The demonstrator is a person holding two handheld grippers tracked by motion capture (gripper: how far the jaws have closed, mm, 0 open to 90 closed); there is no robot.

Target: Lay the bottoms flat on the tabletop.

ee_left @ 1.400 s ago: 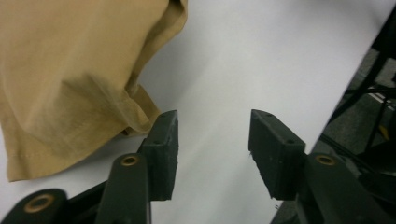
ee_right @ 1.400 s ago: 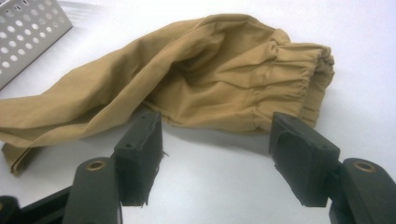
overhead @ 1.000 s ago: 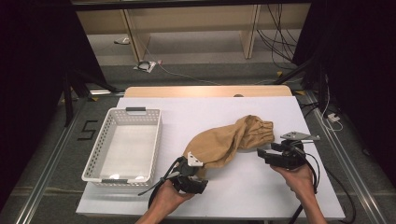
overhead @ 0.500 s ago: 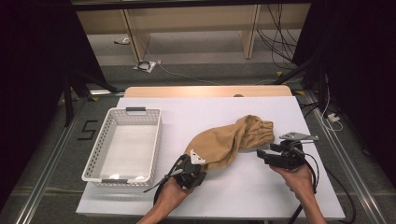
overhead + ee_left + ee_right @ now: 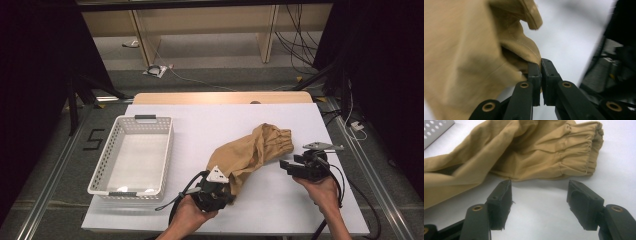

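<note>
High view: tan garment (image 5: 252,152) lying bunched across the white surface (image 5: 210,120), slanting from about 7 o'clock up to 2 o'clock, elastic waistband at the 2 o'clock end. Left gripper (image 5: 220,192) at the 7 o'clock end, fingers just closed and clamped on a corner of the cloth. Right gripper (image 5: 286,166) at 4 o'clock of the waistband, just beside it, not touching. White basket (image 5: 97,175) at 9 o'clock of the garment, well apart, nothing visible inside.

Left gripper view: fingers (image 5: 534,75) pressed together with a seamed edge of the tan garment (image 5: 469,57) pinched between the tips; rest of the cloth hanging off toward 10 o'clock.

Right gripper view: fingers (image 5: 500,200) standing wide apart, bare surface between them, gathered waistband of the garment (image 5: 544,152) just beyond at 12 o'clock.

Judged progress: early. One corner gripped; second grip on the waistband not yet made; spreading, folding or moving toward the basket all left.

Room: broad open surface at 12 o'clock and between garment and basket. Near edge of the surface close under both hands at 6 o'clock, right edge near the right gripper at 3 o'clock, so little slack there for pulling outward.
</note>
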